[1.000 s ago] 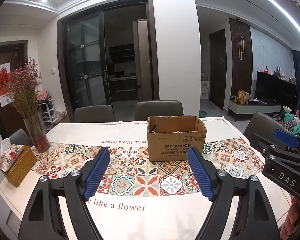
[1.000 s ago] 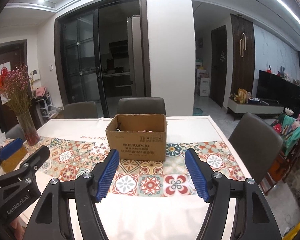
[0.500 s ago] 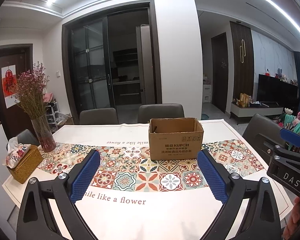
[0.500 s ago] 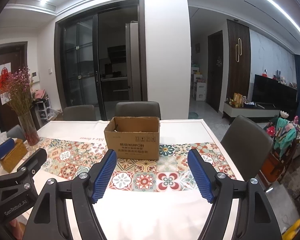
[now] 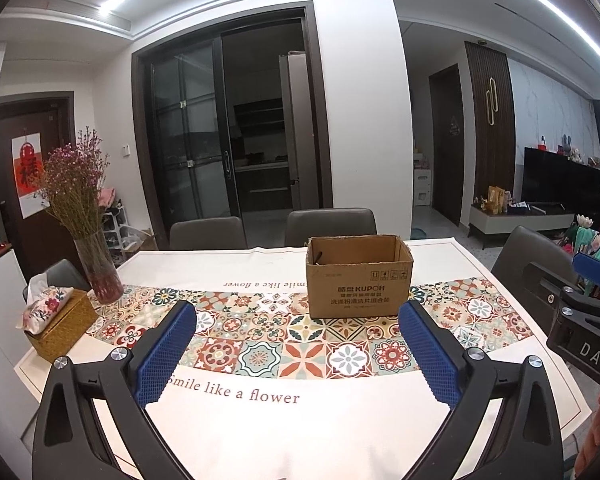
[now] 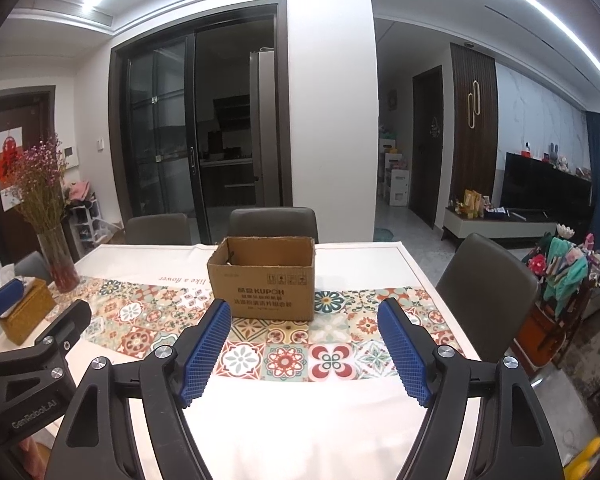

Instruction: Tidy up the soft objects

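Cardboard box (image 5: 359, 276), open-topped, upright on the bench (image 5: 300, 420), standing on the far edge of the patterned tile strip of the tablecloth (image 5: 260, 356); contents cannot be made out from either view. In the left wrist view the box sits at about 1 o'clock from the left gripper (image 5: 298, 354); in the right wrist view at about 11 o'clock from the right gripper (image 6: 305, 350). Both grippers well apart from the box, above the near part of the bench. Left gripper: blue fingers (image 5: 166, 354) spread wide, just been opening, nothing between them but tablecloth. Right gripper: blue fingers (image 6: 206, 354) released too, just been opening over the last moment, nothing between them. Each gripper shows at the other view's edge: the right at 3 o'clock in the left view, the left at 9 o'clock in the right view. Glass vase (image 5: 99, 268) of dried pink flowers at 10 o'clock on the bench; woven tissue box (image 5: 56, 328) just beside it, nearer. Grey chairs (image 5: 330, 226) behind the bench at 12 o'clock.
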The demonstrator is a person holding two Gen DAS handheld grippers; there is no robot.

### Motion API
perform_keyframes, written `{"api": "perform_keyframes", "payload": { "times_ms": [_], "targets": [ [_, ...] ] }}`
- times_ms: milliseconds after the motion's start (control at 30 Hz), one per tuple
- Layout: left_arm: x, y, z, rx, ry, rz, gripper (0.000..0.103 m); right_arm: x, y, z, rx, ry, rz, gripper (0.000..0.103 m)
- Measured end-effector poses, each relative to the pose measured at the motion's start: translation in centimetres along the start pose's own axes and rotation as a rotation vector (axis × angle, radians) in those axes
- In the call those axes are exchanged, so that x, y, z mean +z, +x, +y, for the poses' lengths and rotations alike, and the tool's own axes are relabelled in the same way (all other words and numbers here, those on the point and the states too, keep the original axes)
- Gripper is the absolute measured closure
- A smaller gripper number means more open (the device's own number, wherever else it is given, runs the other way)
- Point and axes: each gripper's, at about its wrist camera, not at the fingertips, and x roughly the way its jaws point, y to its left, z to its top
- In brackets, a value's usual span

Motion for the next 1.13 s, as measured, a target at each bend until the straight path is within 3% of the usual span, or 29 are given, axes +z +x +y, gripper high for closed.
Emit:
{"api": "perform_keyframes", "payload": {
  "times_ms": [1133],
  "targets": [
    [0.09,-0.80,0.28,0.012,-0.013,-0.015,0.000,0.16,-0.71,-0.09,0.006,-0.006,-0.001,0.026]
  ]
}}
